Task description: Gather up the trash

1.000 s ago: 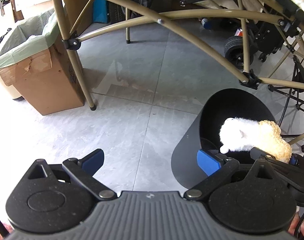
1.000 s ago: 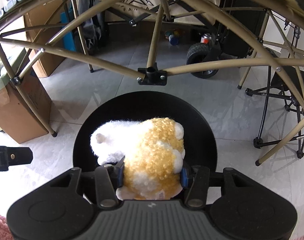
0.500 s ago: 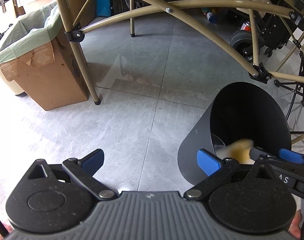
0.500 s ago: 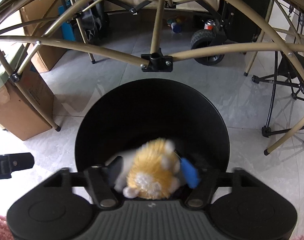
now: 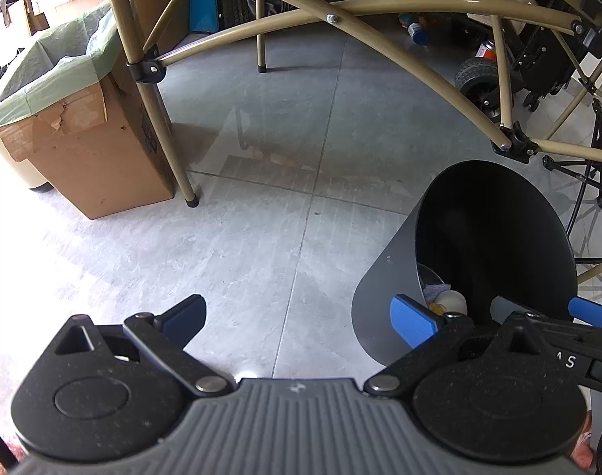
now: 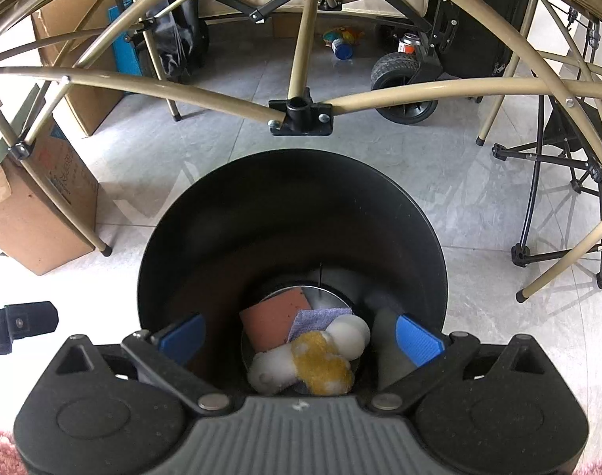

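Note:
A black round bin [image 6: 285,198] stands on the grey tile floor. A white and yellow plush toy [image 6: 313,364] lies at its bottom on an orange sponge [image 6: 275,322] and a purple cloth [image 6: 315,316]. My right gripper [image 6: 301,335] hovers over the bin mouth; its jaws are opening wide and nothing is between the pads. In the left wrist view the bin [image 5: 384,289] is at the right, with a bit of the toy [image 5: 451,301] showing inside. My left gripper [image 5: 299,316] is open and holds nothing, above the bare floor to the left of the bin.
A cardboard box lined with a green bag [image 5: 95,150] stands at the left. Tan folding-table legs [image 5: 154,111] and cross bars arch over the bin. A wheeled cart [image 6: 404,87] and black chair legs [image 6: 558,198] are behind and to the right.
My right gripper opened and let go of the plush toy, which dropped to the bottom of the bin. The left gripper stayed where it was.

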Available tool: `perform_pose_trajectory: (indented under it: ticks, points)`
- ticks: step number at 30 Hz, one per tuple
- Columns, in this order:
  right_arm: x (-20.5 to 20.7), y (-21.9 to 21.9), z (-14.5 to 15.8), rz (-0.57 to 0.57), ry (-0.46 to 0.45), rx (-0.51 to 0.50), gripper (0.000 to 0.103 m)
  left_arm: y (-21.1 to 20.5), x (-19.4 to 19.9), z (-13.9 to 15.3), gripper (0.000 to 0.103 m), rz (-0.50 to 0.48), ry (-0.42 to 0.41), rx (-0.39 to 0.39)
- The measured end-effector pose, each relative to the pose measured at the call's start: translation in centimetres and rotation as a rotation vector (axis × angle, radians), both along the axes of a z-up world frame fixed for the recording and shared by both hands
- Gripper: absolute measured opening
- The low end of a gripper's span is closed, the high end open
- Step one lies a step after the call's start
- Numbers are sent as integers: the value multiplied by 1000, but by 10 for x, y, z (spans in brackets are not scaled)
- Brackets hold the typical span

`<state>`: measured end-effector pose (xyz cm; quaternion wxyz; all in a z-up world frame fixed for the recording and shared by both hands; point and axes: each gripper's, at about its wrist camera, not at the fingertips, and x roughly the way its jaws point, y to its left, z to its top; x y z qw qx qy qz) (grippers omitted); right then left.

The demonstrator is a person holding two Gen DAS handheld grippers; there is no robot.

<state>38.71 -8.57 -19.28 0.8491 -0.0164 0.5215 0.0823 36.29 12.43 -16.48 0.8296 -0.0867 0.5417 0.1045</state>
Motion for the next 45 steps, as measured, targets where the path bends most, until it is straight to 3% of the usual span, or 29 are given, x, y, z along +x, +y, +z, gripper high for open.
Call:
perform_pose_trajectory:
  ticks: [11, 22, 45]
  points:
    - [-3, -4, 6, -5, -15, 7, 103, -5, 0, 5, 101, -5, -14, 7]
    - [-16, -17, 27, -3, -88, 23, 103, -11, -6, 20, 101, -10, -62, 16]
    - [-57, -60, 130, 14, -368, 94, 103, -34, -29, 98, 103, -40, -333, 4]
